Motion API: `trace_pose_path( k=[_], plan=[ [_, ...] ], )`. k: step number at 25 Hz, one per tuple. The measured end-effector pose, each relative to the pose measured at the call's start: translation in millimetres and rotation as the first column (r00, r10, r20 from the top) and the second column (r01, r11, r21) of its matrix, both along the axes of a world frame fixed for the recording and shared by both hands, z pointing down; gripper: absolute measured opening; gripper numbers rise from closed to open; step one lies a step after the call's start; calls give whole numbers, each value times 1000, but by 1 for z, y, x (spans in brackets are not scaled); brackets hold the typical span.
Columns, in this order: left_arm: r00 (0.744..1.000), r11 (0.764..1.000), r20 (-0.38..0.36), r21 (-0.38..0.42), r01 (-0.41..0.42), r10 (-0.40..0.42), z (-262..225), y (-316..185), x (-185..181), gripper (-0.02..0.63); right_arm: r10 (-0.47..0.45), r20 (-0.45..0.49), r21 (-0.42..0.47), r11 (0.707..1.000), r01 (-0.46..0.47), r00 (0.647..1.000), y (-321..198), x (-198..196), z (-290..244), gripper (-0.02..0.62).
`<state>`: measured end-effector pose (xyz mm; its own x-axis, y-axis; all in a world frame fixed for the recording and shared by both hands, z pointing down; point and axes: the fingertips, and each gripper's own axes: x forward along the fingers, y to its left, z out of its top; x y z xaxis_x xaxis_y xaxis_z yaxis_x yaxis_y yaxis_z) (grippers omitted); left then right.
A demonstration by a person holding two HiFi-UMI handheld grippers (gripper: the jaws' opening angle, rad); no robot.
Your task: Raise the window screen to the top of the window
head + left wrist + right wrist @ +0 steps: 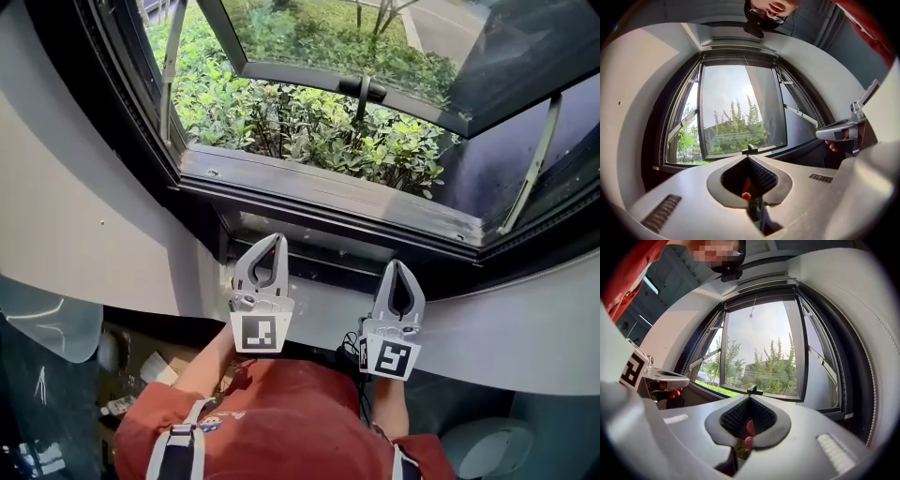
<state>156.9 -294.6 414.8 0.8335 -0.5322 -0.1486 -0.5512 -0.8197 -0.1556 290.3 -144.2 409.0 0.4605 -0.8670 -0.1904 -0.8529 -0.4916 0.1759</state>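
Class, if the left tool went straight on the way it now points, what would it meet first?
Most likely the black handle on the bottom rail of the open sash, straight beyond the left tool. Depth is unclear, so it may instead meet the glass just above.

Item: window sill point(328, 192), running across the middle of the head view. Beyond it, the sash point(309, 77), swung outward, with the handle point(362, 89) on its lower rail. At the sash's sides, the left stay arm point(172, 70) and the right stay arm point(534, 169). Outside, under the sash: shrubs point(309, 127). Just inside the sill, the left gripper point(279, 239) and right gripper point(397, 264), side by side, apart, fingers toward the window.
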Motion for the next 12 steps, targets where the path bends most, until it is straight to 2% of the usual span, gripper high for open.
trace_pose_path(
  k=[3, 7, 9, 12],
  plan=[
    [999, 999, -35, 46, -19, 21, -11, 3, 2, 6, -3, 22, 19, 1000, 3, 1000, 3, 2, -3, 11],
    [999, 999, -42, 28, -18, 19, -11, 3, 3, 6, -15, 28, 28, 999, 14, 1000, 4, 3, -5, 11],
    [1000, 1000, -21, -6, -12, 12, -2, 3, 2, 6, -18, 25, 23, 1000, 17, 1000, 4, 3, -4, 11],
    [1000, 1000, -11, 26, -17, 17, -2, 4, 2, 6, -18, 25, 20, 1000, 18, 1000, 4, 2, -3, 11]
  ],
)
